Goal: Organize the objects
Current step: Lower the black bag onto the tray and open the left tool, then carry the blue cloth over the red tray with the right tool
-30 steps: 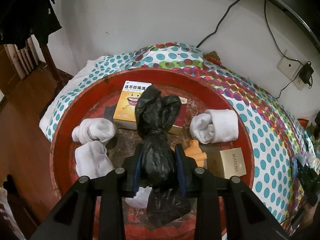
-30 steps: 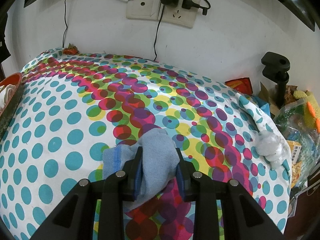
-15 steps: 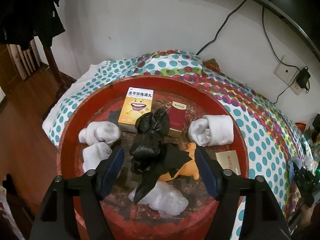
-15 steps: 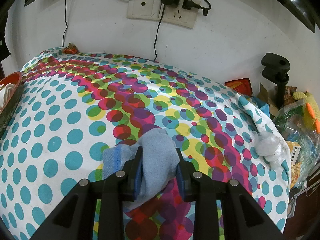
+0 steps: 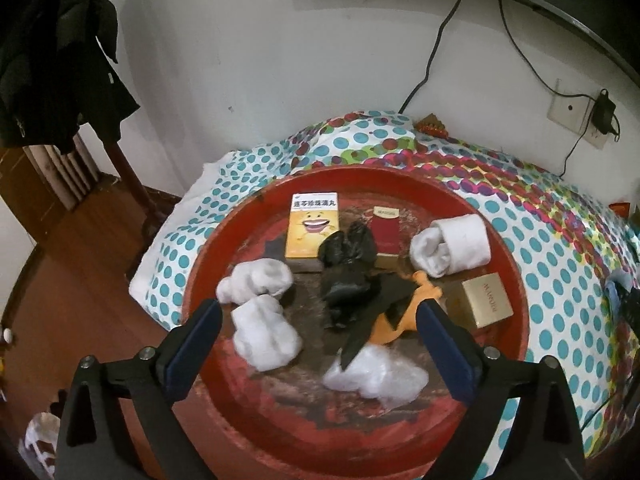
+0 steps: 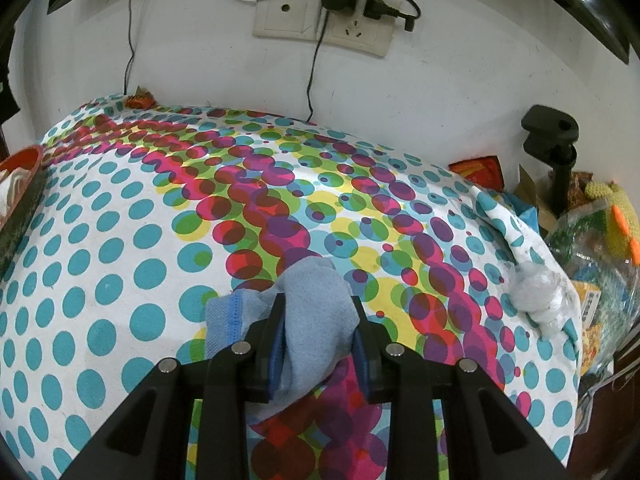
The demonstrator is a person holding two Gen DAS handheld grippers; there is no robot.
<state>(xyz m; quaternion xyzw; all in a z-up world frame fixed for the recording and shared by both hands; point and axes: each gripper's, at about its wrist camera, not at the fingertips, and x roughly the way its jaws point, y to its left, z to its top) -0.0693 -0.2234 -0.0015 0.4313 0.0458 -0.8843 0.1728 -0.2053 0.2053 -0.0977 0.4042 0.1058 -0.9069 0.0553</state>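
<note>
Hovering over the near rim of the red tray (image 5: 192, 280) with the left gripper (image 5: 318, 344), jaws spread wide and holding nothing. Sitting just past the near rim: a crinkly clear plastic wad (image 5: 374, 372), with a white sock bundle (image 5: 266, 334) off toward the left edge and a second white bundle (image 5: 256, 280) right behind it, touching or nearly so. Lying in the middle of the tray: the knotted black plastic bag (image 5: 348, 280), draping over an orange toy (image 5: 404, 312) on its right side. Resting toward the right edge: a gold box (image 5: 486, 300), and behind that a rolled white sock (image 5: 454, 246). Leaning up near the far rim: a yellow box with a smiley mouth (image 5: 312, 226) and a dark red box (image 5: 386, 232), the bag's knotted ears poking up between them. Sitting under all of it, the polka-dot cloth (image 5: 560, 240) spreading out to the wall. Over on the right wrist view, squeezing a blue sock (image 6: 316, 312) between the closed-in jaws of the right gripper (image 6: 318, 344), low over the dotted cloth, with another plastic wad (image 6: 536, 294) lying at the right edge and a wall socket (image 6: 320, 24) showing way at the back.
</note>
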